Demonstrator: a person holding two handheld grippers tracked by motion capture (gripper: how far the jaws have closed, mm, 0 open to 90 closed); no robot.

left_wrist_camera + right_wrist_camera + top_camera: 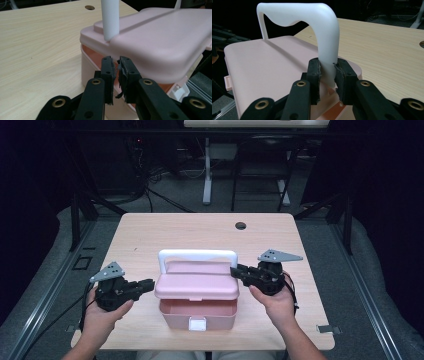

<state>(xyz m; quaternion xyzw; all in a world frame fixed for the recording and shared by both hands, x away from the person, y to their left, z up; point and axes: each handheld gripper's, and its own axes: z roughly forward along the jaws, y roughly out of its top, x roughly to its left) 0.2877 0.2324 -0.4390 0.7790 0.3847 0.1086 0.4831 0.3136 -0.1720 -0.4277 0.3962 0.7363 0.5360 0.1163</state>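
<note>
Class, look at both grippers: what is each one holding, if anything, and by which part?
The right gripper clamps the pink box's white handle near its base. The left gripper holds nothing, jaws nearly together beside the box.

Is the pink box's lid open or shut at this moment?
Partly open: the lid sits raised above the pink box, with a gap showing the interior, while the right gripper clamps the white handle.

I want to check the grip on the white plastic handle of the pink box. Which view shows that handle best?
The right gripper view: the white plastic handle arches up close, its near leg clamped between the right gripper pads. The high view shows the whole handle small, from above. The left gripper view shows one leg, cropped.
</note>
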